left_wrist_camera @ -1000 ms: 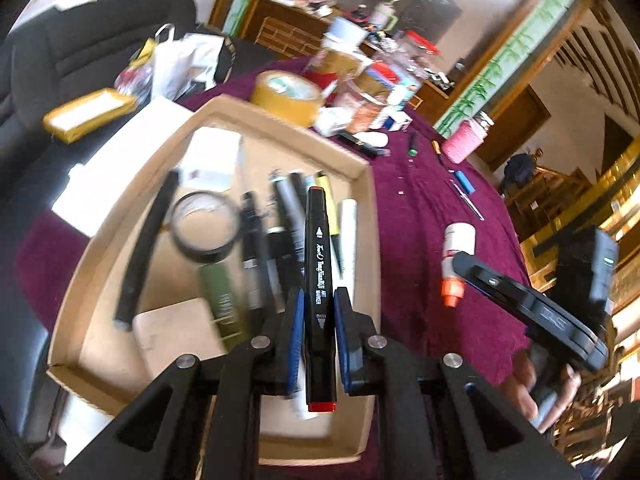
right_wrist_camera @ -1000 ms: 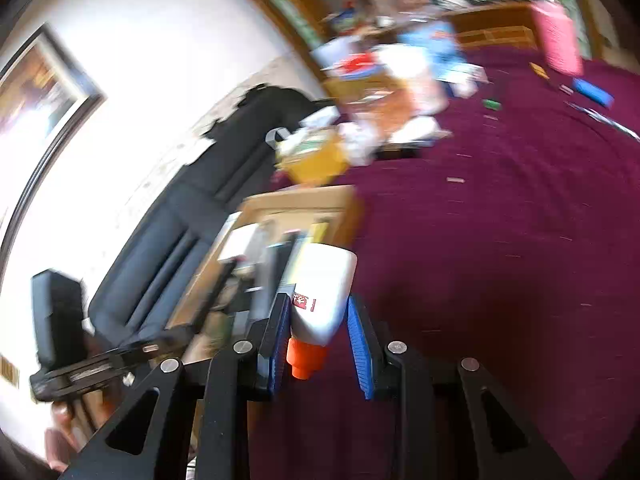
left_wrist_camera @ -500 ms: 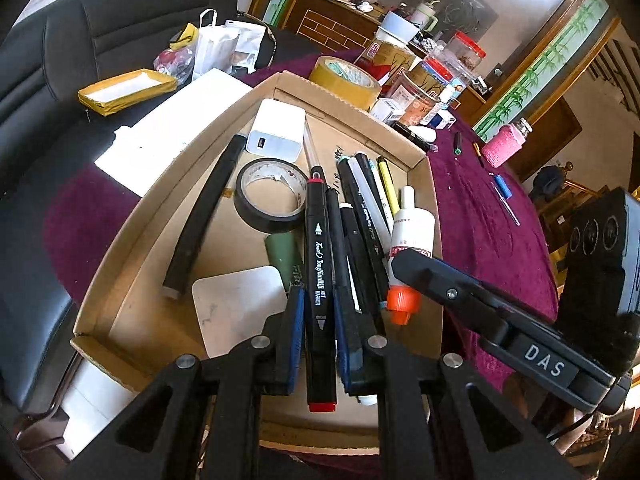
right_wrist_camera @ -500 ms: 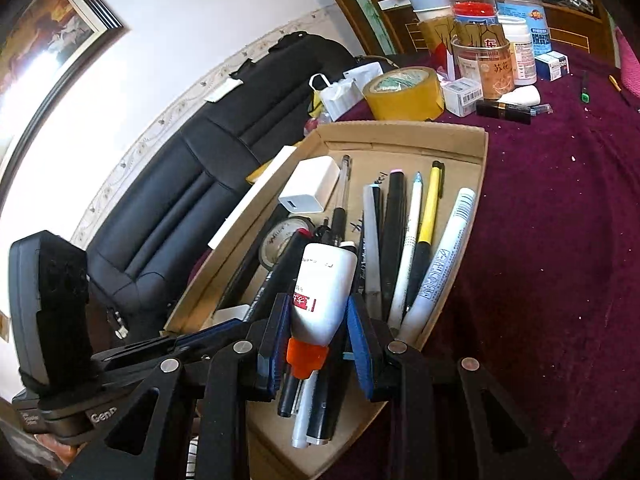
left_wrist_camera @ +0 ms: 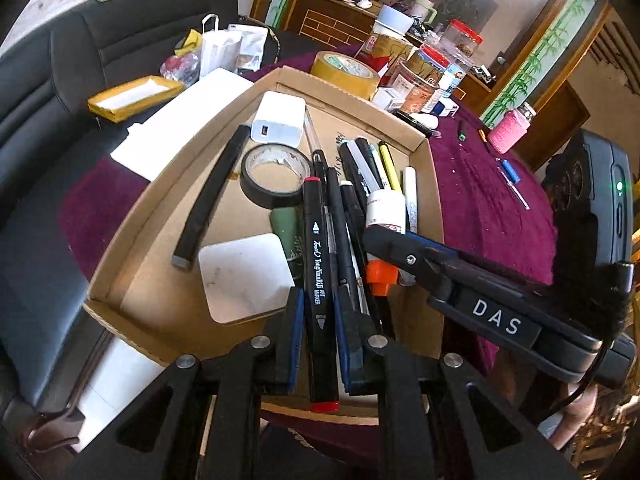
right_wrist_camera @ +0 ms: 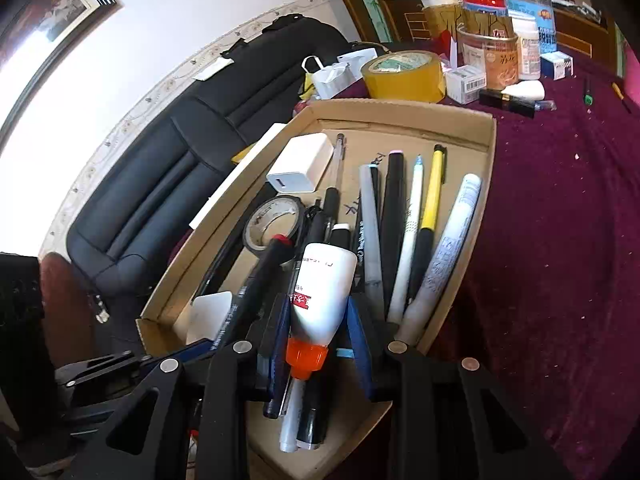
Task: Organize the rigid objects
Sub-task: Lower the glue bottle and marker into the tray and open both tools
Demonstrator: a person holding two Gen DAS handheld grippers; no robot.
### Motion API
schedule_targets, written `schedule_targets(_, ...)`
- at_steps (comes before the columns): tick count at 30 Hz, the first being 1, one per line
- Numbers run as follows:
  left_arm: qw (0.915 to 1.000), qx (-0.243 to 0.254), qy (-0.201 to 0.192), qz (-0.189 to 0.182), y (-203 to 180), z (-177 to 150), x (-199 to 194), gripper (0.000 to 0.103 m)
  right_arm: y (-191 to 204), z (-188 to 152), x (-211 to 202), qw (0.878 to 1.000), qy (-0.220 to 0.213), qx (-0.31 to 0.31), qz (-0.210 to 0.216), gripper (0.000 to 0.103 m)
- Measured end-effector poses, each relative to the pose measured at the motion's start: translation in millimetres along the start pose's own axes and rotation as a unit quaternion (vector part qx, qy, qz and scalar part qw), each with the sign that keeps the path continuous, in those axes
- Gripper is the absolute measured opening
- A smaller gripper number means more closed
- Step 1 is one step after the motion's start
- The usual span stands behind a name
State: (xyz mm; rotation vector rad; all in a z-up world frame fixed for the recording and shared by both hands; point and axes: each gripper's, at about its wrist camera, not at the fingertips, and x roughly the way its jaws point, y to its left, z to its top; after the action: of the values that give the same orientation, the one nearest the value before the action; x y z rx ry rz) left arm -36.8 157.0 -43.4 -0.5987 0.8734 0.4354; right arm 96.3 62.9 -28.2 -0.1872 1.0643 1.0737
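Note:
My left gripper [left_wrist_camera: 318, 312] is shut on a black art marker [left_wrist_camera: 316, 264] with red ends, held lengthwise over the pens in the cardboard tray [left_wrist_camera: 434, 184]. My right gripper [right_wrist_camera: 318, 320] is shut on a white glue bottle [right_wrist_camera: 324, 280], orange cap pointing back at the camera. It hovers over the near end of the tray [right_wrist_camera: 490, 148], just right of the marker [right_wrist_camera: 256, 280]. In the left wrist view the right gripper [left_wrist_camera: 400, 248] comes in from the right with the glue bottle [left_wrist_camera: 384, 208] above the pen row. Several pens and markers [right_wrist_camera: 404, 232] lie side by side in the tray.
The tray also holds a black tape roll [left_wrist_camera: 276, 176], a white charger [left_wrist_camera: 280, 120], a white square tile [left_wrist_camera: 244, 276] and a black bar [left_wrist_camera: 208, 196]. Behind it stand a yellow tape roll [left_wrist_camera: 346, 72] and jars [right_wrist_camera: 492, 60]. Small items [left_wrist_camera: 510, 170] lie on the maroon cloth [right_wrist_camera: 560, 240]. A black sofa [right_wrist_camera: 160, 160] is at left.
My right gripper carried the glue bottle from over the maroon cloth to over the tray's pen row. The left gripper kept its grip on the marker and tipped slightly toward the tray.

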Motion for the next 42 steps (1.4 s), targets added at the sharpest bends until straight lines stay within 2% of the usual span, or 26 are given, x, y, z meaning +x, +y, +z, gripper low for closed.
schedule_targets(3, 0.9999, 0.006, 0.011, 0.005, -2.9, 3.1, 5.8, 0.015, 4.8, 2.1, -2.7, 1.0, -0.004, -0.016, -0.02, 0.032)
schedule_targets(10, 0.9994, 0.0, 0.034, -0.008, -0.7, 14.6, 9.6, 0.015, 4.4, 7.2, 5.6, 1.0, 0.007, -0.018, -0.02, 0.032)
schedule_targets(14, 0.9961, -0.009, 0.08, -0.036, 0.4, 12.7, 26.2, 0.014, 5.5, 8.3, 10.7, 0.999, 0.011, -0.027, -0.017, 0.032)
schedule_targets(24, 0.9987, 0.002, 0.048, -0.015, -0.8, 10.1, 20.1, 0.017, 10.5, 7.9, 12.5, 0.999, 0.018, -0.04, -0.026, 0.032)
schedule_targets(27, 0.9987, 0.009, 0.044, -0.026, -1.8, 7.3, 19.7, 0.032, 7.7, 8.0, 11.2, 0.999, 0.016, -0.034, -0.015, 0.039)
schedule_targets(29, 0.9987, 0.013, 0.037, -0.032, -3.8, 6.2, 18.5, 0.053, 6.0, 8.1, 7.5, 1.0, 0.011, -0.027, -0.006, 0.047)
schedule_targets(31, 0.9991, 0.017, 0.019, -0.035, -5.6, 3.8, 13.1, 0.065, 5.7, 6.5, -0.8, 1.0, -0.002, -0.026, 0.002, 0.051)
schedule_targets(35, 0.9986, 0.029, -0.018, -0.039, -8.2, 0.6, -3.0, 0.076, -1.5, -0.1, -27.8, 0.999, -0.034, -0.002, 0.012, 0.053)
schedule_targets(37, 0.9977, 0.016, -0.045, -0.049, -6.8, -0.2, -14.3, 0.082, -7.2, -6.2, -45.6, 0.998, -0.053, 0.017, 0.02, 0.054)
schedule_targets(38, 0.9975, 0.013, -0.058, -0.039, -7.2, -0.5, -17.8, 0.089, -9.4, -9.5, -53.8, 0.998, -0.06, 0.025, 0.02, 0.056)
schedule_targets(39, 0.9959, 0.014, -0.088, -0.009, -10.0, -2.0, -24.8, 0.091, -12.6, -11.9, -60.4, 0.997, -0.068, 0.036, 0.02, 0.058)
schedule_targets(40, 0.9932, 0.016, -0.115, 0.014, -12.4, -3.4, -30.5, 0.094, -16.2, -15.1, -67.4, 0.996, -0.074, 0.049, 0.016, 0.058)
schedule_targets(42, 0.9893, 0.022, -0.141, 0.033, -15.4, -3.4, -37.6, 0.094, -19.9, -20.1, -77.2, 0.995, -0.08, 0.06, 0.003, 0.058)
